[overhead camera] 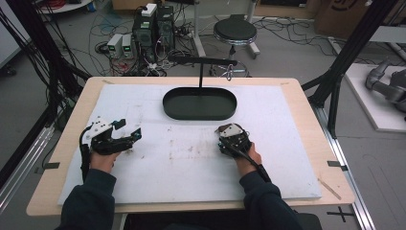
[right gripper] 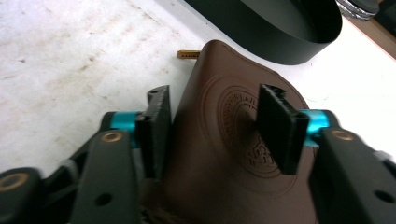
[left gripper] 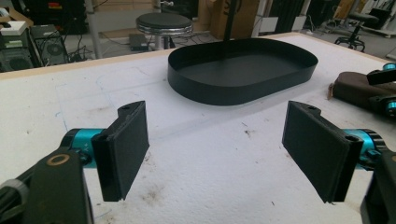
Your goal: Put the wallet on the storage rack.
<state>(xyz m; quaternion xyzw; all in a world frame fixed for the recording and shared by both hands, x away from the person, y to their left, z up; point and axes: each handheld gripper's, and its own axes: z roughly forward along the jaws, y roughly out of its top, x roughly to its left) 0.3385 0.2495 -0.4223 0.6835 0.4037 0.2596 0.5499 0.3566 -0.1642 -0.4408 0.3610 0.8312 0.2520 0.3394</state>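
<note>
A brown leather pouch (right gripper: 210,84) with a round embossed stamp lies on the white mat in front of a black oval tray (right gripper: 280,44). My right gripper (right gripper: 212,126) is shut on the pouch: one jaw presses its left edge, the other its stamped face. In the high view that gripper (overhead camera: 230,132) rests right of centre, near the tray (overhead camera: 198,117). At the left of the mat my left gripper (overhead camera: 130,128) stands wide open, and its jaws (left gripper: 215,149) hold nothing. Its view has the tray (left gripper: 233,91) ahead and the pouch (left gripper: 350,86) at far right.
A thin black post (overhead camera: 200,74) with a crossbar rises from the tray's far side. A small brass piece (right gripper: 188,54) lies by the pouch's far tip. The white mat (overhead camera: 191,167) covers a wooden table; a stool (overhead camera: 234,31), computers and cables lie beyond.
</note>
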